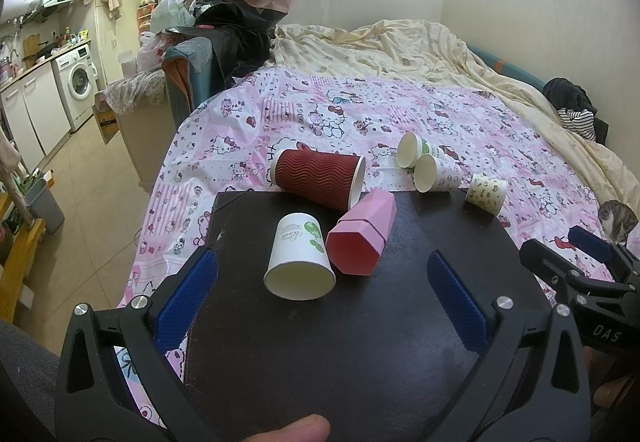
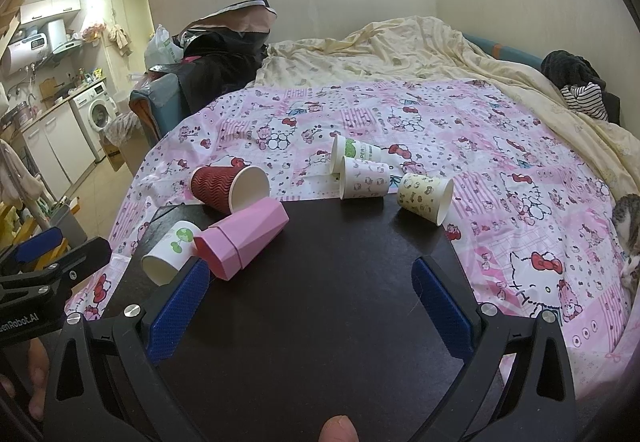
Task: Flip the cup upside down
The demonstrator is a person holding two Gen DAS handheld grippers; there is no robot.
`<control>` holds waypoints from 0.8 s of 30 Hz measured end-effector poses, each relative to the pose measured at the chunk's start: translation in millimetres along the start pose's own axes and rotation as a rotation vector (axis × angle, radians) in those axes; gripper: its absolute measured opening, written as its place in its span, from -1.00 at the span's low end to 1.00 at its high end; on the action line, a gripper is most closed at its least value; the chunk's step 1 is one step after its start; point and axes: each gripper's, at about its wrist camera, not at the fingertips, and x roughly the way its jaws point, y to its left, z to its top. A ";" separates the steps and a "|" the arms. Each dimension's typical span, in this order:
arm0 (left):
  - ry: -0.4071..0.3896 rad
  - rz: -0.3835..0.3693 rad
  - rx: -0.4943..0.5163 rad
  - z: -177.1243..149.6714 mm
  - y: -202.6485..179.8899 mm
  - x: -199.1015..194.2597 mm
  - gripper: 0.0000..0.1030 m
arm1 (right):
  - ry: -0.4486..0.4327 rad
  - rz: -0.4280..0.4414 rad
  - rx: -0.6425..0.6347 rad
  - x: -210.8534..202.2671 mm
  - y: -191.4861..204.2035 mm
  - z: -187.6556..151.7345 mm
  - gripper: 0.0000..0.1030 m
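White paper cup [image 1: 300,258] lay on its side on the dark bench [image 1: 360,322], touching a pink faceted cup [image 1: 362,238]; red ribbed cup [image 1: 318,178] behind. Left hand-held gripper [image 1: 320,290] and right hand-held gripper [image 2: 310,302] gaped wide, holding nothing.

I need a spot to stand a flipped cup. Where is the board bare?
The dark board is bare across its near middle and right, between the right gripper fingers. Crowded: far left, with the white cup, pink cup and red cup.
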 end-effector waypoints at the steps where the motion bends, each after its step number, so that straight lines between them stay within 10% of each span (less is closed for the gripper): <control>1: -0.001 0.001 0.000 0.0 0.0 -0.1 1.00 | 0.001 0.000 0.001 0.0 -0.3 0.7 1.00; 24: 0.010 0.012 0.001 -6.6 -1.1 2.6 1.00 | 0.006 0.002 0.001 0.8 2.7 0.3 1.00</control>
